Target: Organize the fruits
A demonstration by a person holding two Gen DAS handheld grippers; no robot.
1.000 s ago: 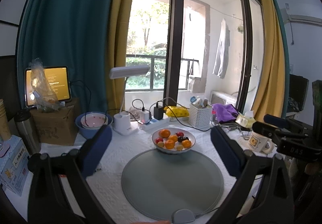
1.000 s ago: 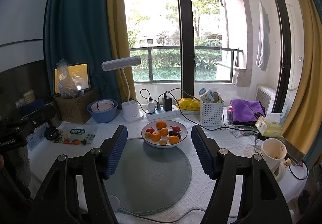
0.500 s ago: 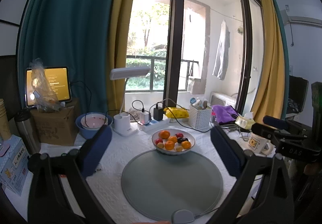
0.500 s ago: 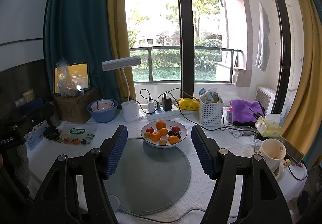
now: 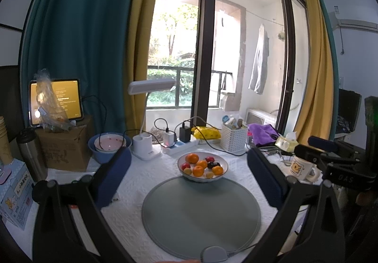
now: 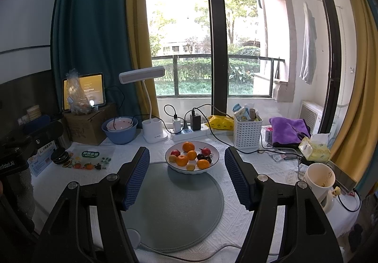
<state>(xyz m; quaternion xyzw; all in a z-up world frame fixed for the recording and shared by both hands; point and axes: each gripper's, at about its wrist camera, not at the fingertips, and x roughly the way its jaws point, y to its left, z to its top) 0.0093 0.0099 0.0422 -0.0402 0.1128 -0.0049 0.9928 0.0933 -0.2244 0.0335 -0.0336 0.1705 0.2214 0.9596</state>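
Hovering tilted slightly downward, both grippers face the fruit bowl, jaws released

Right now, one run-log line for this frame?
phase: pre-grasp | left gripper: open, empty | right gripper: open, empty | fruit: all in white bowl | bowl: on far edge of round grey mat

Left gripper and right gripper: black angular finger arms, silver round screws at the joints, ribbed dark-blue pads; right unit lettered in white.
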